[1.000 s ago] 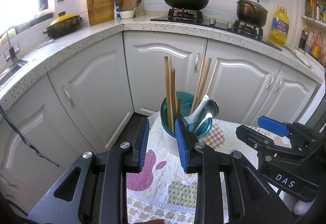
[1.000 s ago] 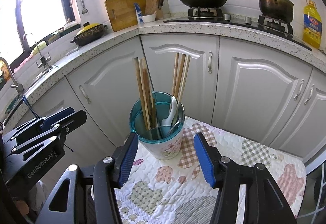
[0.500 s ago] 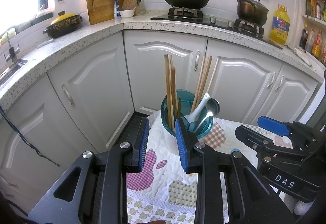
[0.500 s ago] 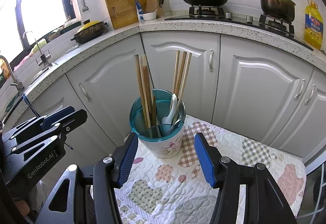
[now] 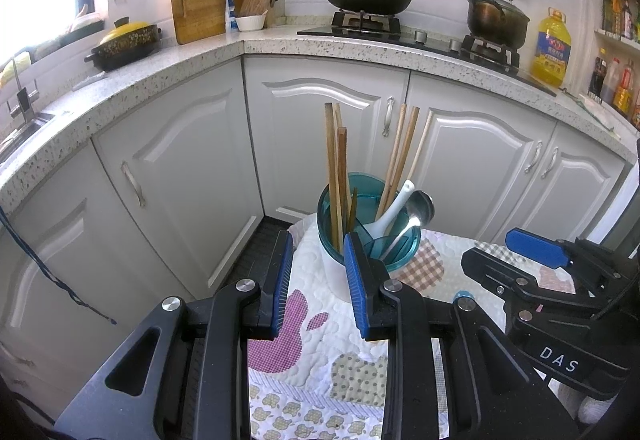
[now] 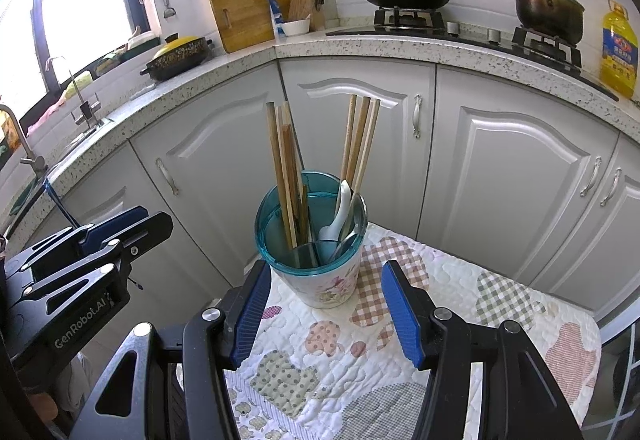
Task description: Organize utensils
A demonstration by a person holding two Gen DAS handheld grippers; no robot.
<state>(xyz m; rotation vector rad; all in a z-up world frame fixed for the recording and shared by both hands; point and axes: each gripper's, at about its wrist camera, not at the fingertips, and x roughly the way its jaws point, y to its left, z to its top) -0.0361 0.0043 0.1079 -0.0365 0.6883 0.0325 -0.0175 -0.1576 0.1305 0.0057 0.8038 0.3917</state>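
Utensil holder (image 6: pixel 320 280): teal translucent insert, white floral body. Quilted cloth (image 6: pixel 460 320) at 6 o'clock: cream with checked and dotted patches. Gripper pads (image 6: pixel 400 312): blue.

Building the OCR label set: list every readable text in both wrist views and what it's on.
"DAS": on the right tool's black body, left wrist view.
"GenRobot.AI": on the left tool's black body, right wrist view.
Oil bottle label: blurred, unreadable.
Shelf bottles labels: too small to read.
Blue-and-white carton print: unreadable.
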